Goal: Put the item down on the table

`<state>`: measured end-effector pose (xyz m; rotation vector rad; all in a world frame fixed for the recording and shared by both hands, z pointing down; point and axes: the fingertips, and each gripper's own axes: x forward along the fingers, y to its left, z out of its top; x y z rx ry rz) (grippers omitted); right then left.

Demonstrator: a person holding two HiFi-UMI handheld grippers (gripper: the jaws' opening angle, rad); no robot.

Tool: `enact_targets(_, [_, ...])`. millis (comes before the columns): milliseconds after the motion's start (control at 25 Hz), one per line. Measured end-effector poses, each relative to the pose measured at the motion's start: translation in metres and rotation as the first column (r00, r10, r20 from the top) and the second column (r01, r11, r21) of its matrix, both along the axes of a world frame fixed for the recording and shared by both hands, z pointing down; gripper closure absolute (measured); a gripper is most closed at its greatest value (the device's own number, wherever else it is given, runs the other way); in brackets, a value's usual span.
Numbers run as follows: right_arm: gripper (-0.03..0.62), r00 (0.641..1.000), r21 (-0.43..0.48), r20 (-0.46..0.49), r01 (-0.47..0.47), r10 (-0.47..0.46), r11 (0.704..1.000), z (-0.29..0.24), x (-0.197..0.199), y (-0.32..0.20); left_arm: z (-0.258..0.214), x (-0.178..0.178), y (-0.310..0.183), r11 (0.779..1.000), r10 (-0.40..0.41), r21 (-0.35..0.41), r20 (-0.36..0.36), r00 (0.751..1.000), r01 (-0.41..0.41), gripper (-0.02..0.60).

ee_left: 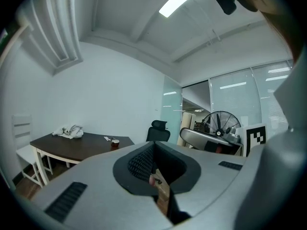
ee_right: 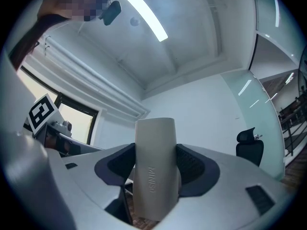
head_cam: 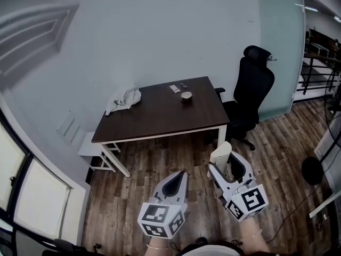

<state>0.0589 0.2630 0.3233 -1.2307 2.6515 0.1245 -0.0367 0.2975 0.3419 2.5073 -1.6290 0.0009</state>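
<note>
Two claws sit nearest the camera, over wood floor (head_cam: 133,207), well short of the bench.

Left claw (head_cam: 178,177): jaws together, nothing between them.

Right claw (head_cam: 224,167): clamped on the item (ee_right: 154,166), a cream oblong case with a rounded end and embossed lettering down its face. The jaws pinch it from both sides about mid-body, and its far end juts past the jaw tips. The item is in the air, held by the right claw, not yet over the benchtop.

Handling, by judgement: looks like rigid moulded plastic with a smooth matte skin, probably light. Stiff enough for a firm pinch, though the smooth sides could slide if the grip slackens. The present hold across the body seems sound. It is tall and narrow, so it may topple on end. Laying it flat looks safer.

Farther: bench (head_cam: 160,113), dark top, white legs. A crumpled cloth (head_cam: 123,97) lies at its far left and a small round cup (head_cam: 186,96) toward the far right. The near strip of the top is bare. A black office chair (head_cam: 253,89) stands just right of the bench.
</note>
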Motion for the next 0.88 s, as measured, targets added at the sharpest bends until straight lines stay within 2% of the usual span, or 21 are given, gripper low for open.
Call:
enact_targets(160, [0.32,1.0,-0.012,0.018,-0.01,0.011,1.0,0.0,-0.013,-0.014,0.004,-0.012,-0.015,1.0,0.019,-0.012,-0.006,1.0,-0.019,0.563])
enact_targets(320, [0.319,1.0,-0.02,-0.003,-0.017,0.017,1.0,0.001,-0.023,-0.032,0.004,-0.02,-0.034,1.0,0.026,-0.014,-0.022,0.999,-0.026,0.563])
enact_targets(880, [0.319,1.0,-0.024,-0.017,-0.016,0.016,1.0,0.007,-0.033,-0.12,0.009,-0.023,-0.122,0.999,0.038,-0.026,-0.028,0.999,-0.038,0.563])
